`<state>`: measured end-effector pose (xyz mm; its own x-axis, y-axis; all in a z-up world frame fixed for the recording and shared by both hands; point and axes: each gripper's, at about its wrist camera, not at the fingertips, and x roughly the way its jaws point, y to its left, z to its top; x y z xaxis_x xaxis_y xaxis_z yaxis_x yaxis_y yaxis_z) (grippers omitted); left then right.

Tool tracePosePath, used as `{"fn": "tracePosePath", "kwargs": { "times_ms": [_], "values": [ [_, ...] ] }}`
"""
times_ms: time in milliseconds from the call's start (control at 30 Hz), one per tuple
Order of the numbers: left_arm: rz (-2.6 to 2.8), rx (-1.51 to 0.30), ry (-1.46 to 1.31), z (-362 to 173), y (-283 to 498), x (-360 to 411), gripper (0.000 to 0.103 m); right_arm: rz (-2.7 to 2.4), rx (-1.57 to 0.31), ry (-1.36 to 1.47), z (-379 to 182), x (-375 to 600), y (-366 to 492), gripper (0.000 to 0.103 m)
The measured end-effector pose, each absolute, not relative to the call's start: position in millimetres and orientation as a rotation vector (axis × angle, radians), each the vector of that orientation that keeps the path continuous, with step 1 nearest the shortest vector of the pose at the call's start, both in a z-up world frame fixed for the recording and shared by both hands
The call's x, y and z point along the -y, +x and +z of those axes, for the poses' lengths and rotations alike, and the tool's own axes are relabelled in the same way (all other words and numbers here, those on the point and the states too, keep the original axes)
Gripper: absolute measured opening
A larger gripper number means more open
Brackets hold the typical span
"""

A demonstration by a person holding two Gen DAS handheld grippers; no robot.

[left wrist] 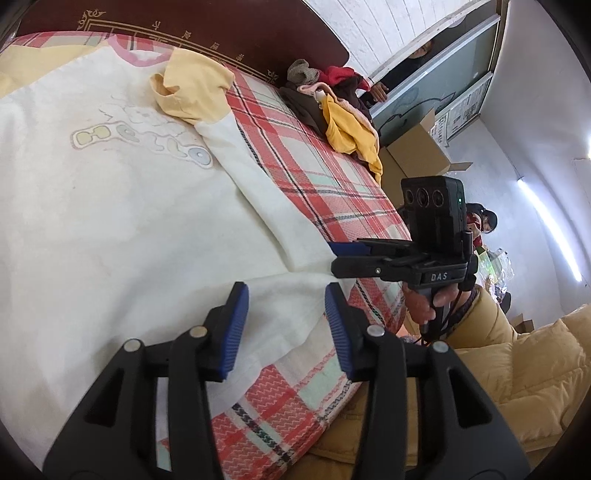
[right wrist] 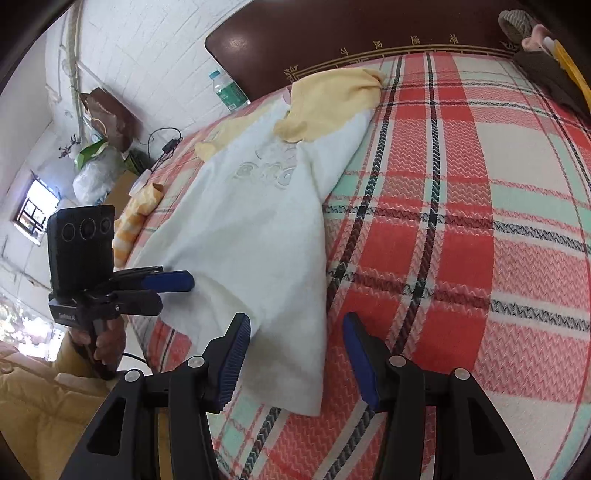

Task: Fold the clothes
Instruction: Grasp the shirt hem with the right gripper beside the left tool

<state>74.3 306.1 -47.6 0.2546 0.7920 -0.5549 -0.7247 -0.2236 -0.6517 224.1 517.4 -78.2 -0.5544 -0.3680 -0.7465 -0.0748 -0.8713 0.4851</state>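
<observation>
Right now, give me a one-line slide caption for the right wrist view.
Open right gripper at the hem of a cream shirt on a plaid bedspread, left gripper alongside.

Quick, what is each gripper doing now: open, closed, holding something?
Left gripper: open, holding nothing, above the cream shirt hem.
Right gripper: open, holding nothing, at that shirt's corner.

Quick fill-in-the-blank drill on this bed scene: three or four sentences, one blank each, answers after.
1. The shirt lies on a ____ sheet.
2. The shirt's sleeves are ____ in colour.
3. The jaws of the left gripper and right gripper are both ____.
4. Beside the headboard stands a plastic ____.

Answers: plaid; yellow; open; bottle
</observation>
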Motion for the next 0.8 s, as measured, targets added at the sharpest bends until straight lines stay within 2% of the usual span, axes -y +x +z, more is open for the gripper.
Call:
{"fn": "tracePosePath", "kwargs": {
  "times_ms": [33,100,133,167,367,567,633,800],
  "values": [
    [1.404,0.075,-1.129,-49,74,-305,0.045,-2.524,0.713,1.375,-78,-514,225,0.053],
    [1.41,0.068,-1.136,-51,74,-304,0.045,-2.515,0.717,1.359,-77,-508,226,0.03],
    [1.413,0.065,-1.138,-52,74,-304,0.045,-2.511,0.719,1.351,-77,-505,227,0.014],
    [1.41,0.061,-1.139,-53,75,-304,0.045,-2.506,0.721,1.343,-76,-502,227,0.012],
    [1.369,0.048,-1.142,-58,84,-307,0.045,-2.604,0.661,1.239,-39,-486,225,0.011],
    [1.324,0.058,-1.115,-55,93,-303,0.046,-2.569,0.361,1.293,-27,-435,196,0.021],
    [1.328,0.054,-1.112,-54,94,-299,0.05,-2.514,0.366,1.314,-34,-426,188,0.022],
    [1.329,0.082,-1.106,-52,90,-287,0.05,-2.438,0.443,1.37,-53,-425,184,0.025]
  ]
}}
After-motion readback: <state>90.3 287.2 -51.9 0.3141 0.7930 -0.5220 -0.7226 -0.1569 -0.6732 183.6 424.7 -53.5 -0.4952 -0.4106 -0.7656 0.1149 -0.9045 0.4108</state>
